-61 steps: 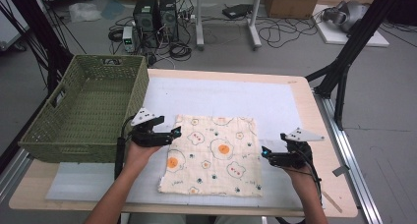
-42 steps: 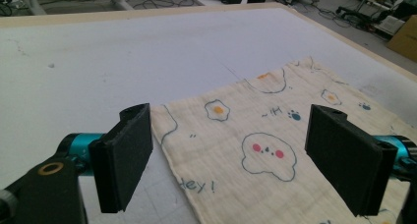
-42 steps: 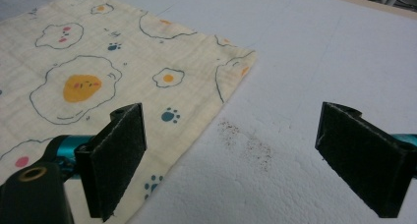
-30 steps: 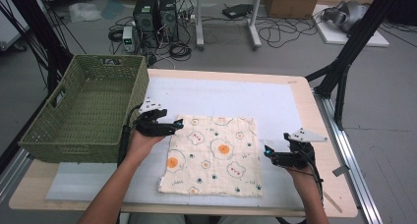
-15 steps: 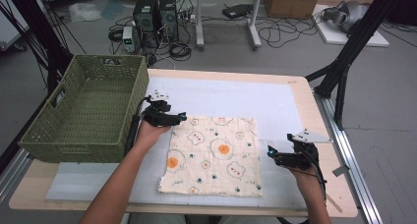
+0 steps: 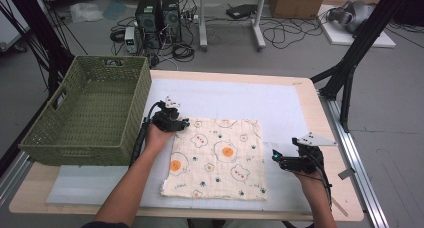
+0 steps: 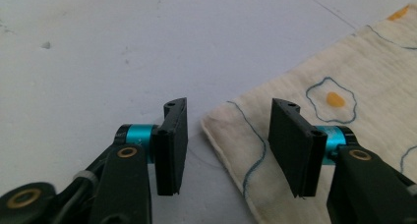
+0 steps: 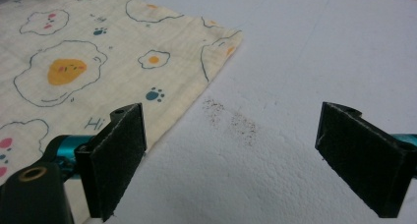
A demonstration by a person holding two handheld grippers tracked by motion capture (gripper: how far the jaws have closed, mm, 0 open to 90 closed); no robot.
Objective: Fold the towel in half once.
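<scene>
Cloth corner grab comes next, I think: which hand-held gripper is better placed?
Left hand-held gripper: open jaws straddle the cloth corner. The right hand-held gripper stands mostly beside its edge.

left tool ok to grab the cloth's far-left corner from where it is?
Probably yes. The left tool is open with its jaws either side of the cloth corner, which lies flat on the white mat. Nothing sits between them; the green basket stands off to the side.

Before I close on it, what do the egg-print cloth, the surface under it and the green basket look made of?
The cream egg-print cloth looks like thin woven cotton: fine grid weave, soft hemmed edge, matte. The white mat under it seems foam or felt-like, with a pebbly matte texture. The olive-green basket looks like woven plastic or wicker; which one is unclear.
</scene>
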